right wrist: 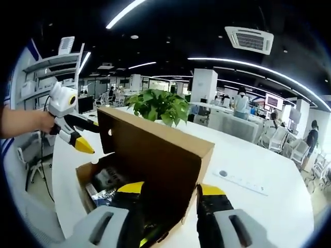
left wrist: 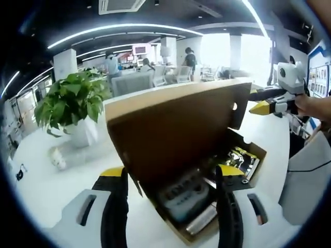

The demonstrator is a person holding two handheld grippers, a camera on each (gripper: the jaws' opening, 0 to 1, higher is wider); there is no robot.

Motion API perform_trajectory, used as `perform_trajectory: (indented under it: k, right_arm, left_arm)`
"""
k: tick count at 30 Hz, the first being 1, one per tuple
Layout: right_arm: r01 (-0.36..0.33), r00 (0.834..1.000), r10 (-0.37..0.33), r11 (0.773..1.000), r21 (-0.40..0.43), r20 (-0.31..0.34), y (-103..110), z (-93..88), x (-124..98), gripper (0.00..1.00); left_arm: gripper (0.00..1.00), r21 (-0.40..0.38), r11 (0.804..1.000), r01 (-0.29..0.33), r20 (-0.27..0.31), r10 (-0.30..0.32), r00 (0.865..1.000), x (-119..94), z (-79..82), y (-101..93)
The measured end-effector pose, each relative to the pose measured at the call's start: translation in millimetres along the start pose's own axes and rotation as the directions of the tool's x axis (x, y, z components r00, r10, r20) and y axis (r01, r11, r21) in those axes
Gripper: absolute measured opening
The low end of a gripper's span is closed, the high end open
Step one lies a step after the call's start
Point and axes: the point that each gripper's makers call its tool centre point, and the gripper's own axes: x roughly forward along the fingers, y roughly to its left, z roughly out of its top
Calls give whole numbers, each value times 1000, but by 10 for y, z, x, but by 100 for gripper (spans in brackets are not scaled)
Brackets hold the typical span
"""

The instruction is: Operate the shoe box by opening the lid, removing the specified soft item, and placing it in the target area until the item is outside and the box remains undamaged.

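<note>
Cardboard box (left wrist: 178, 139), lid (left wrist: 176, 124) raised, standing on the white table (left wrist: 46, 181). In the left gripper view my left gripper (left wrist: 171, 178) comes up from 6 o'clock with its yellow-tipped jaws apart, one on either side of the box's near corner; I cannot tell whether either jaw touches the cardboard. The upright lid hides most of the interior. Below its edge, toward 5 o'clock, a grey item (left wrist: 186, 195) with a row of raised bumps lies inside the box, next to something shiny and foil-like; I cannot tell which is soft, and both are partly cut off by the box wall. At 3 o'clock my right gripper (left wrist: 269, 106) enters, yellow tip just beside the lid's far edge, held by my hand (left wrist: 315, 106); contact is unclear, and I cannot tell how its jaws stand from here.

In the right gripper view the box (right wrist: 155, 155) sits at centre with the lid seen from outside. My right gripper (right wrist: 170, 194) at 6 o'clock has its jaws apart, astride the lid's lower corner; the lid covers the gap between them, so grip cannot be judged. My left gripper (right wrist: 77, 139) shows at 9 o'clock, beside the open side. Dark contents (right wrist: 106, 183) inside are hard to make out.

Potted plant (left wrist: 72, 103) at 10 o'clock on the table behind the box. Seated and standing people blur in the background.
</note>
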Motion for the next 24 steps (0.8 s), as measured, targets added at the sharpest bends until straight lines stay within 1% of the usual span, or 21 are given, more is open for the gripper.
perform_trajectory:
  k: [15, 24]
  right_arm:
    - [11, 1000, -11, 1000, -8, -1, -108, 35, 58, 29]
    - [20, 1000, -20, 1000, -19, 2, -155, 47, 98, 26]
  left_arm:
    - [66, 2, 1000, -7, 3, 7, 1000, 52, 37, 57]
    - [62, 2, 1000, -22, 10, 22, 1000, 84, 61, 98]
